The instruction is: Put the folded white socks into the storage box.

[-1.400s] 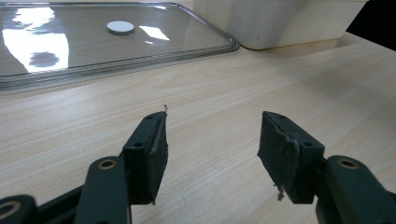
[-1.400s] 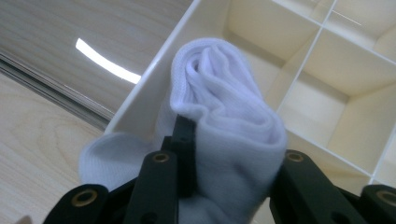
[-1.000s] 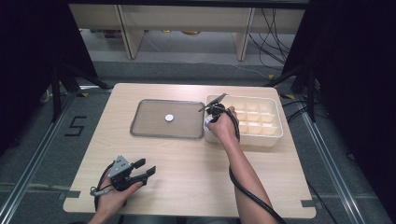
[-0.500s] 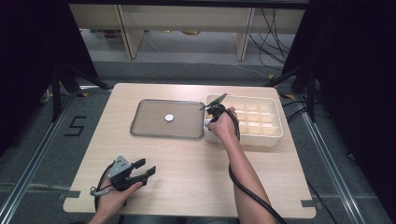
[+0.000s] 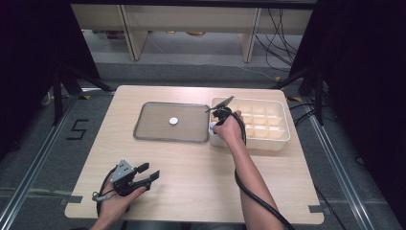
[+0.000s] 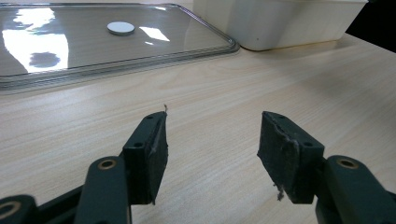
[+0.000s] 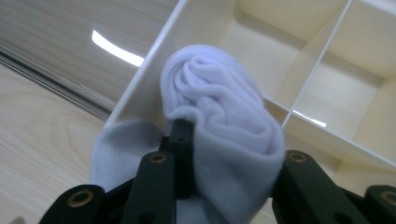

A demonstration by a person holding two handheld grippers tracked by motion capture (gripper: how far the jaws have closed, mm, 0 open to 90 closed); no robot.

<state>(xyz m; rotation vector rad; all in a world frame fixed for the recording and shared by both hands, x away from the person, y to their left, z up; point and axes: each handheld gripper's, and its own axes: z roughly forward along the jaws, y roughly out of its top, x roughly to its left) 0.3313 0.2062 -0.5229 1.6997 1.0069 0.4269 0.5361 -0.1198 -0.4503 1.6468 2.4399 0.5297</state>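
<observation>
A rolled white sock (image 7: 219, 116) sits between the jaws of my right gripper (image 7: 229, 140), which has just been opening; the sock still fills the gap and touches both jaws. It hangs over the near-left corner compartment of a cream divided box (image 7: 154, 79). From above, the right gripper (image 5: 214, 123) is at the left end of the box (image 5: 268, 139), with the sock (image 5: 212, 126) showing below it. My left gripper (image 5: 149, 171) rests open near the table's front left, and nothing lies between its pads (image 6: 212, 140).
A grey metal tray (image 5: 148, 129) lies left of the box with a small white disc (image 5: 173, 121) on it. In the left gripper view the tray (image 6: 140, 60), the disc (image 6: 120, 28) and the box (image 6: 280, 23) lie ahead. Bare wood stretches between my hands.
</observation>
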